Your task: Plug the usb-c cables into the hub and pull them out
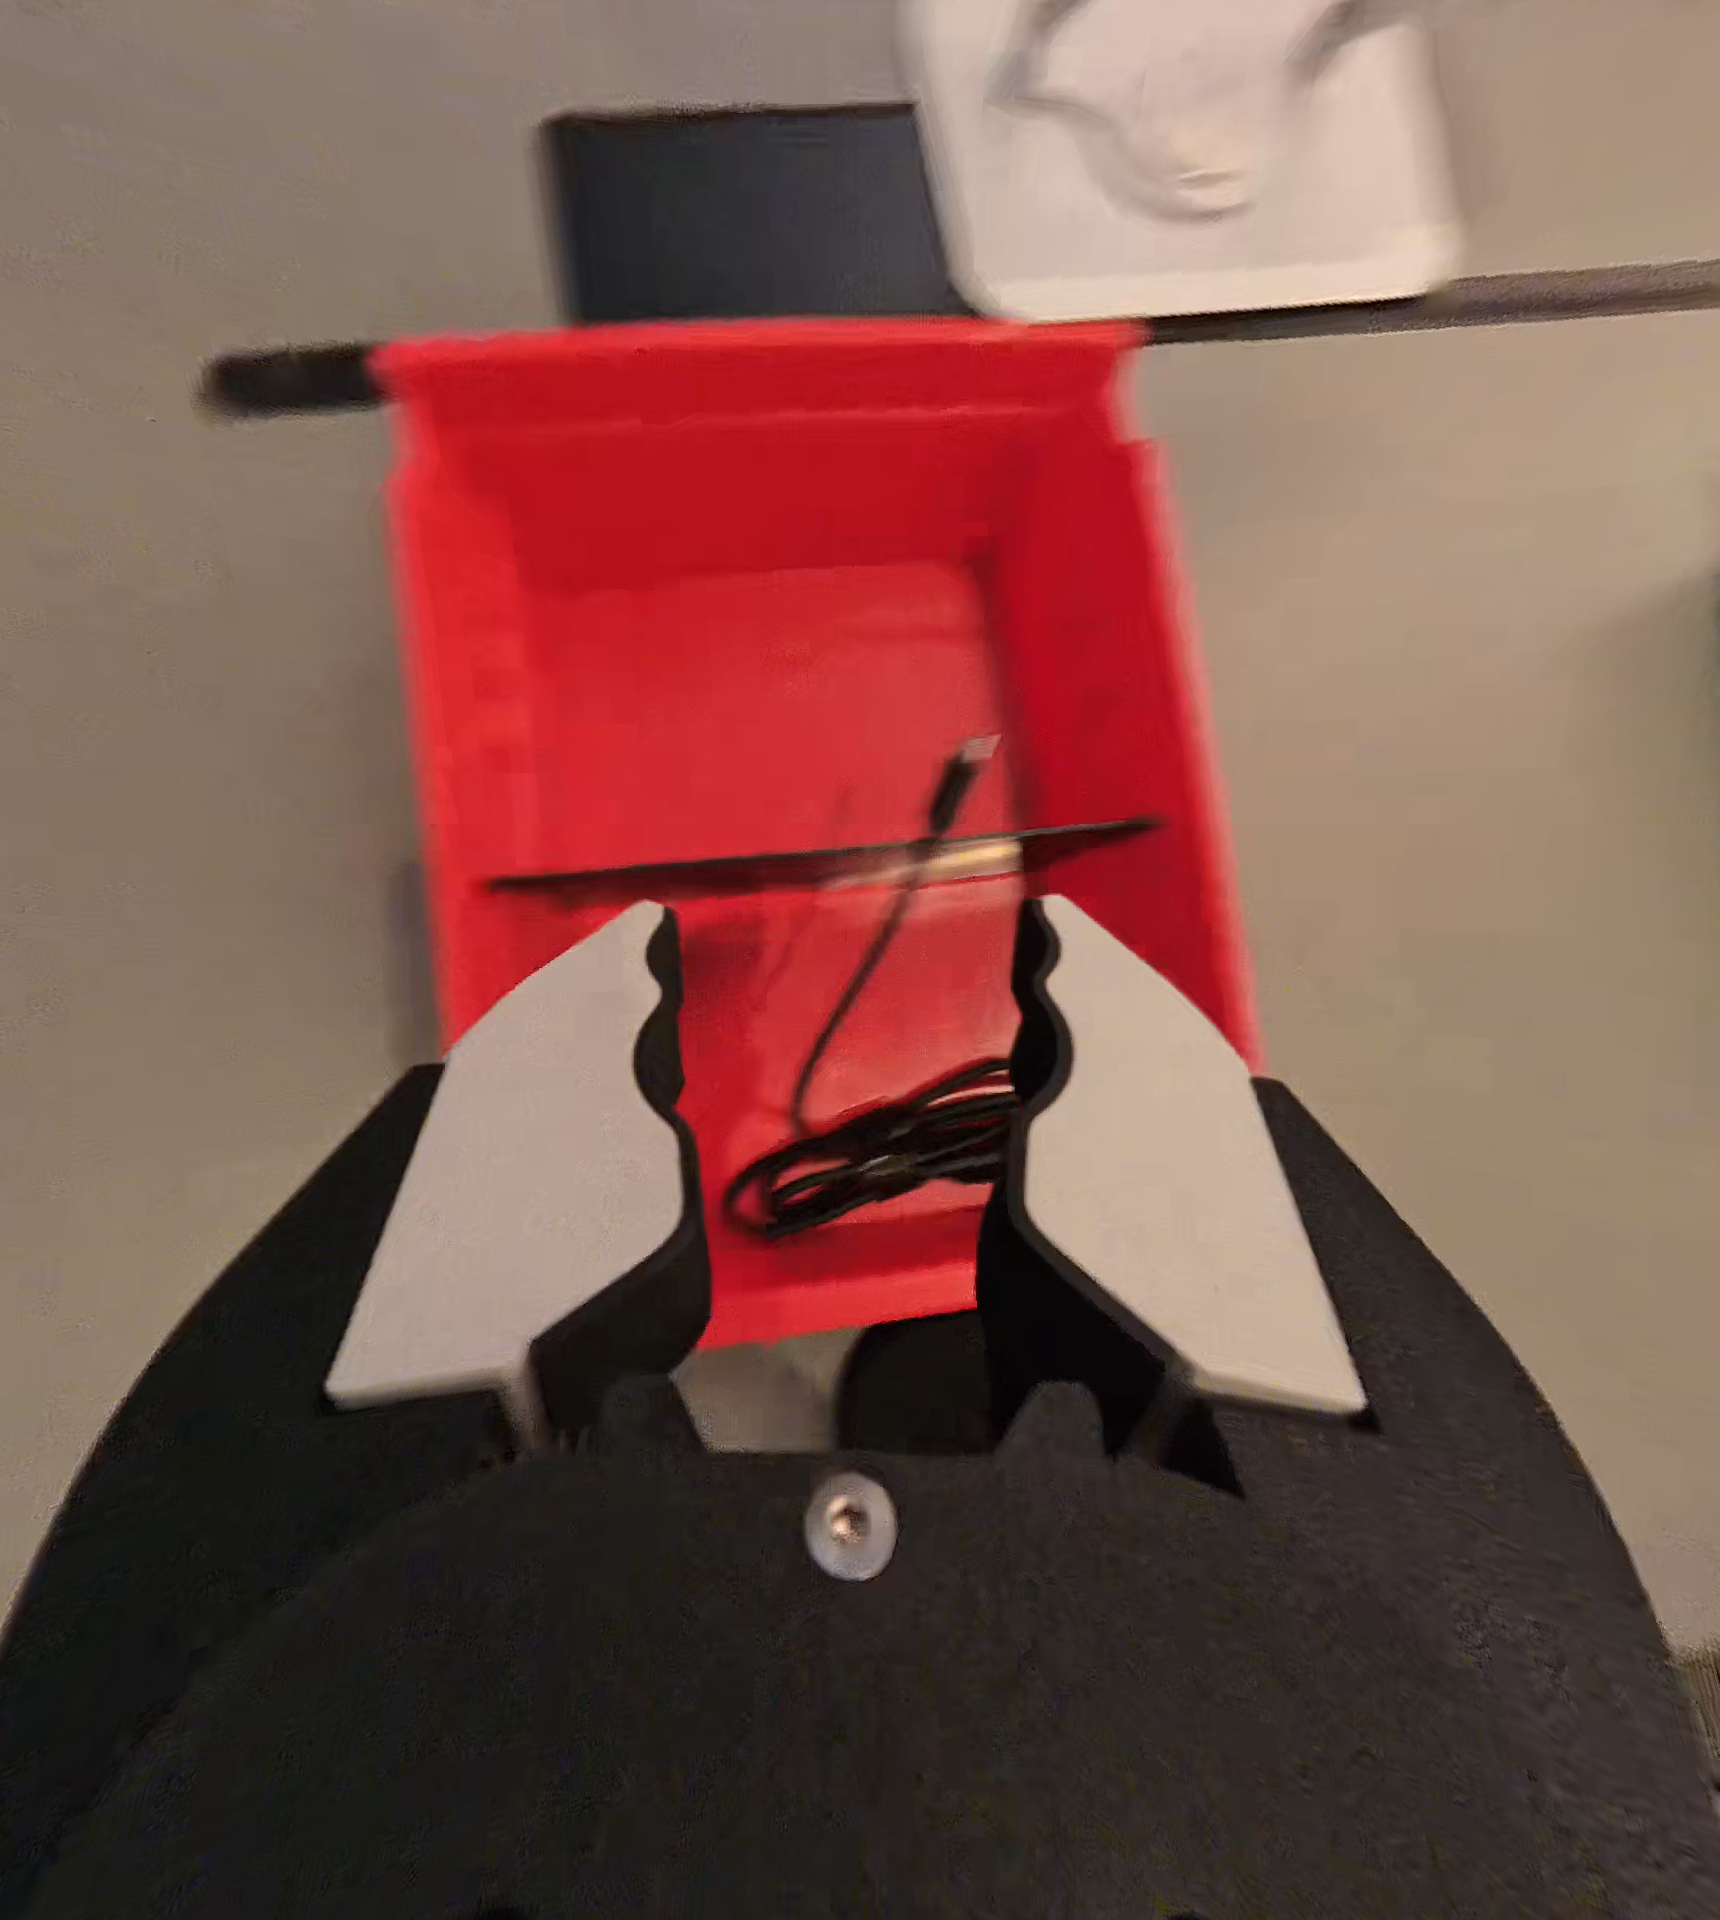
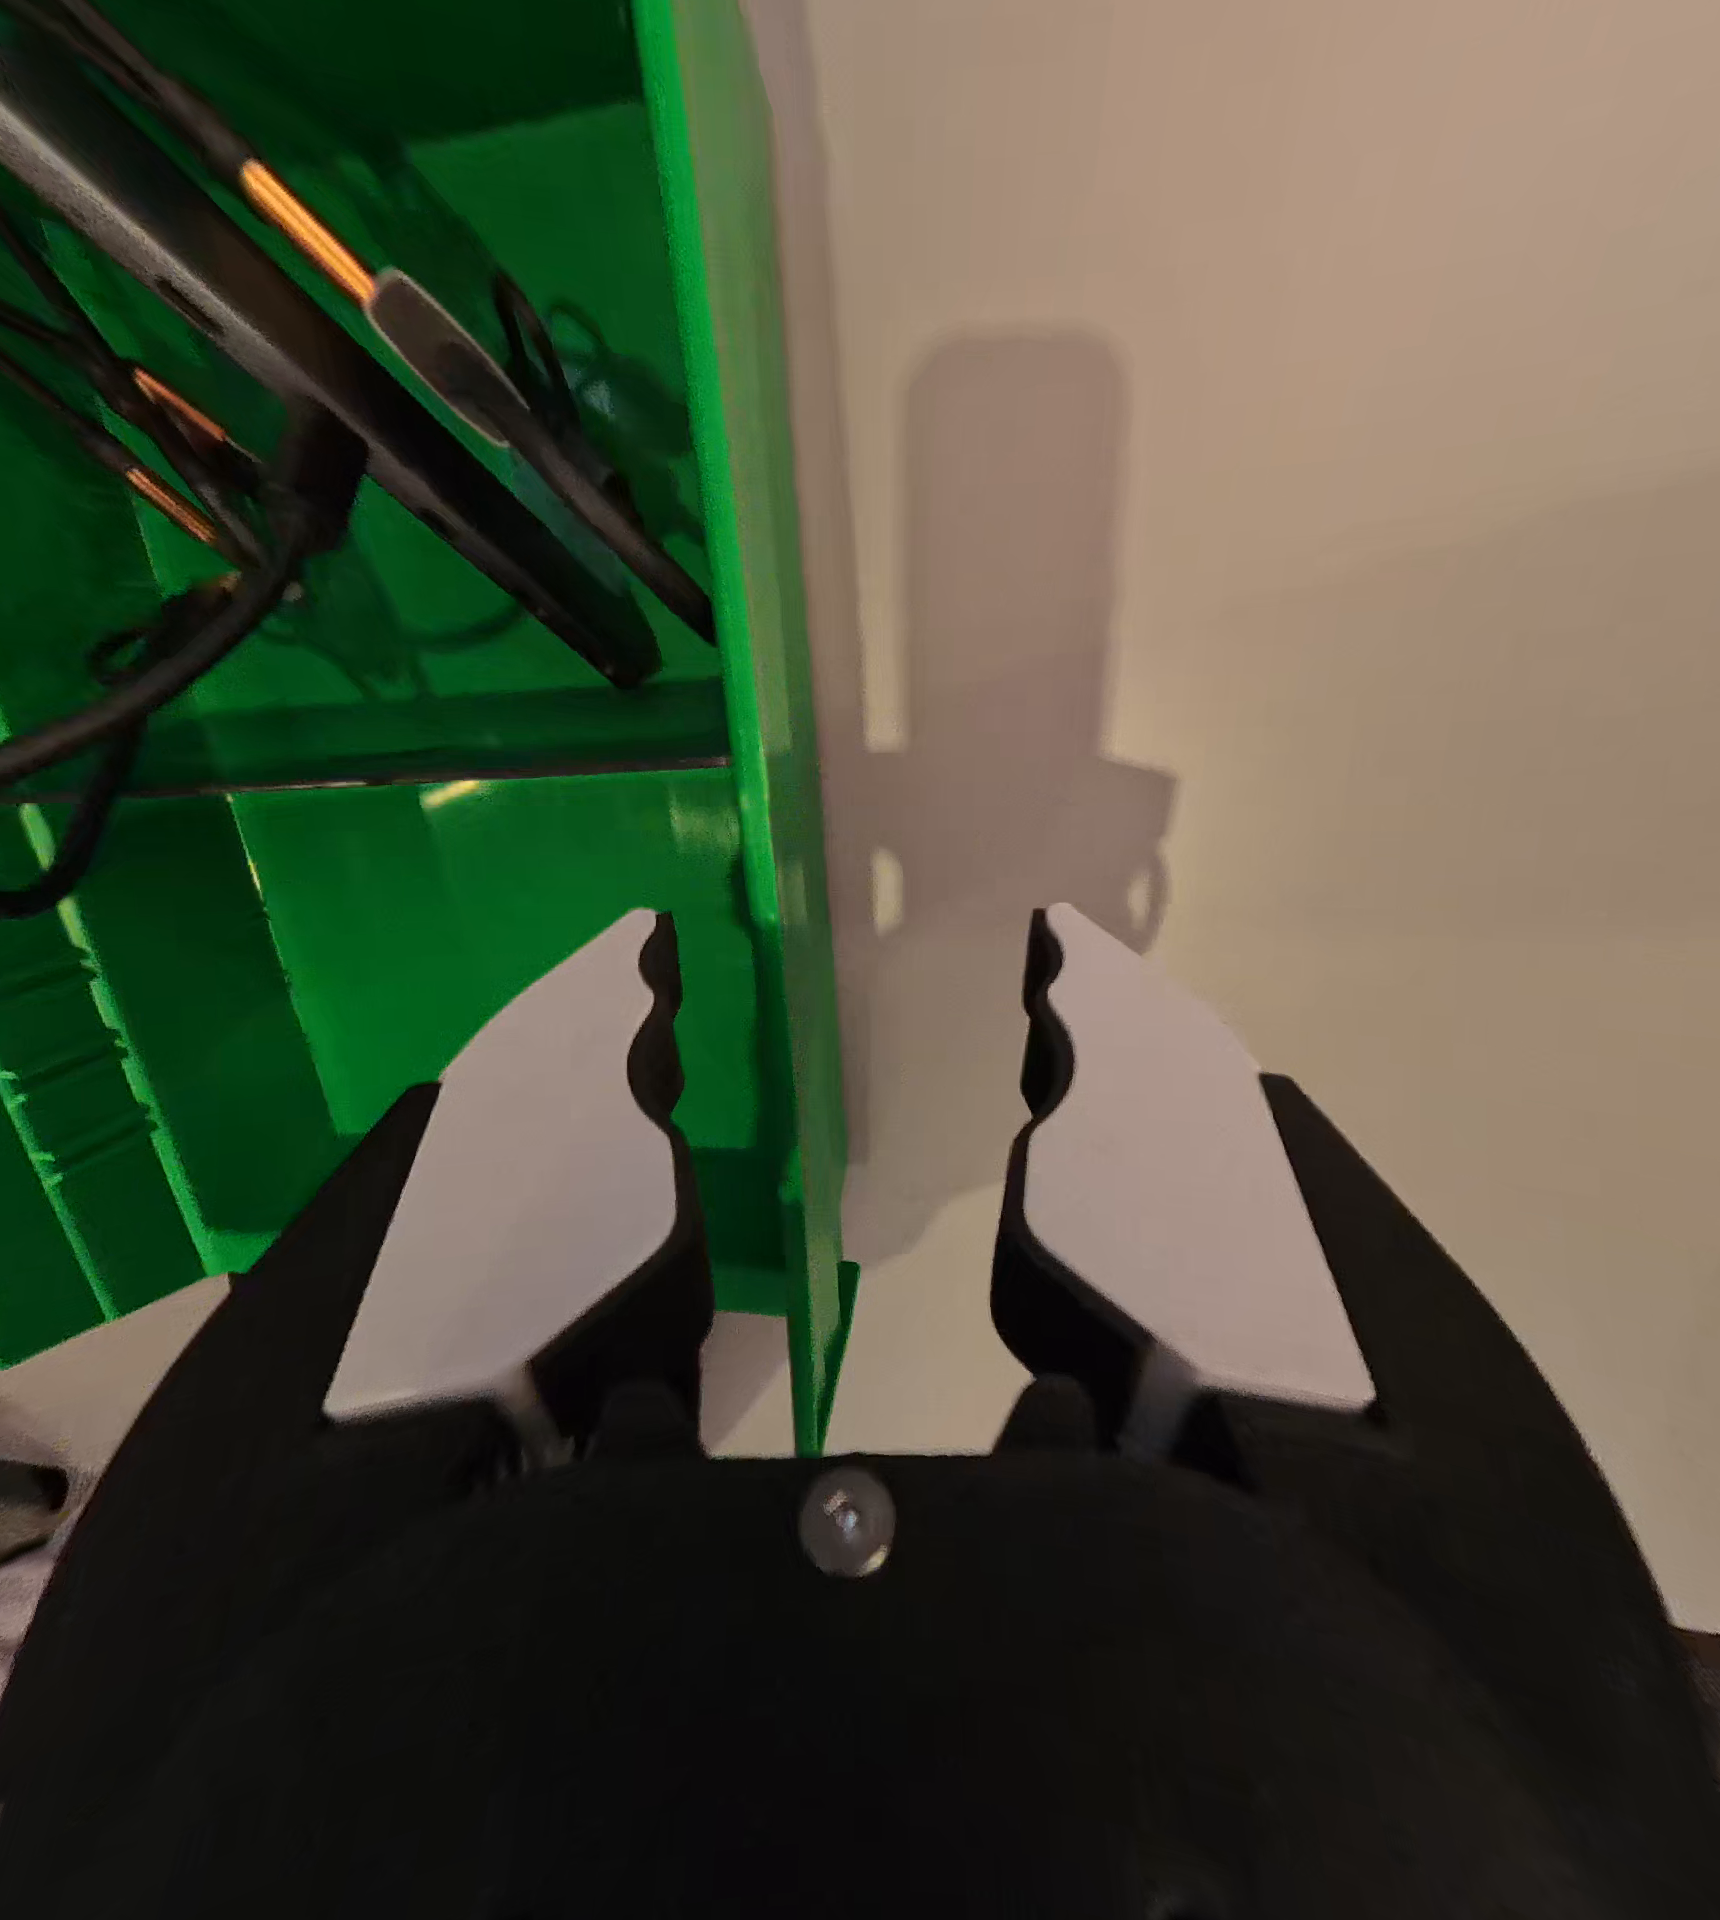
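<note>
While the released left gripper [image 1: 848, 914] faces a red bin [image 1: 482, 644], the released right gripper [image 2: 848, 920] faces a green bin [image 2: 721, 416].

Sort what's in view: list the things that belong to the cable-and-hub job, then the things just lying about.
For the job:
- coiled black cable in the red bin
- hub with cables, in the green bin
- left gripper, right gripper, both open

Lying about:
- white bag
- dark box
- black rod

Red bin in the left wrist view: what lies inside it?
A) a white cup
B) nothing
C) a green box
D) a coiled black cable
D: a coiled black cable lies on the floor of the red bin, between the fingers of the open left gripper.
</note>
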Demonstrator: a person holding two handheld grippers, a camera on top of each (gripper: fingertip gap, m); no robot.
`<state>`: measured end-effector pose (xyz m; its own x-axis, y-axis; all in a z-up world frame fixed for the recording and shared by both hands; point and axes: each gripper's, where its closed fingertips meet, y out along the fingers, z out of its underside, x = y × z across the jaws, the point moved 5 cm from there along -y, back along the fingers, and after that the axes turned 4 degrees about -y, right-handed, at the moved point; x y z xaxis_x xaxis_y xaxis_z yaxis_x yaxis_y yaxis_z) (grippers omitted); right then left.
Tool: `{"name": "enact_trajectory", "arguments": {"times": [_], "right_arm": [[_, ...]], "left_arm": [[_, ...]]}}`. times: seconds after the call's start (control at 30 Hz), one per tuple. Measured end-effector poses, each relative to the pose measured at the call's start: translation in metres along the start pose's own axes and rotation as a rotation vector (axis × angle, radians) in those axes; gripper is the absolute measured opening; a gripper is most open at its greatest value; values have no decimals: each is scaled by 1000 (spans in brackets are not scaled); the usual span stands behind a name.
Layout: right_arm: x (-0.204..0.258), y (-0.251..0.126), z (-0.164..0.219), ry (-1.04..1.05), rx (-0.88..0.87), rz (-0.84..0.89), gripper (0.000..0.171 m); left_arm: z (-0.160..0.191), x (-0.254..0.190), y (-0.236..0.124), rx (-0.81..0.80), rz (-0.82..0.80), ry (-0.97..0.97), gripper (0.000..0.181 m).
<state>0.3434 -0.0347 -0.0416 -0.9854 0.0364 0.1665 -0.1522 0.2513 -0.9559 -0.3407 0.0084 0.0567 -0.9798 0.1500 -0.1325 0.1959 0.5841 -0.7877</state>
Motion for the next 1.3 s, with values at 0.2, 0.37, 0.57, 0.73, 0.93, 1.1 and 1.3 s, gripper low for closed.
{"name": "enact_trajectory", "arguments": {"times": [0.2, 0.37, 0.57, 0.73, 0.93, 1.1, 1.3], "right_arm": [[7, 26, 6, -11, 135, -113, 27], [10, 33, 9, -23, 169, -160, 10], [21, 33, 11, -70, 227, -140, 8], [36, 36, 10, -154, 279, -127, 9], [38, 38, 8, -163, 282, -136, 9], [38, 38, 8, -160, 286, -147, 10], [38, 38, 8, -164, 283, -153, 10]], "left_arm": [[46, 82, 29, 276, -156, -234, 76], [66, 101, 65, 424, -67, -349, 61], [82, 99, 84, 559, -28, -329, 18], [87, 87, 88, 643, -44, -200, 6], [65, 84, 69, 489, -31, -280, 12], [45, 56, 41, 375, -85, -113, 51], [36, 40, 20, 358, -310, 25, 39]]}}
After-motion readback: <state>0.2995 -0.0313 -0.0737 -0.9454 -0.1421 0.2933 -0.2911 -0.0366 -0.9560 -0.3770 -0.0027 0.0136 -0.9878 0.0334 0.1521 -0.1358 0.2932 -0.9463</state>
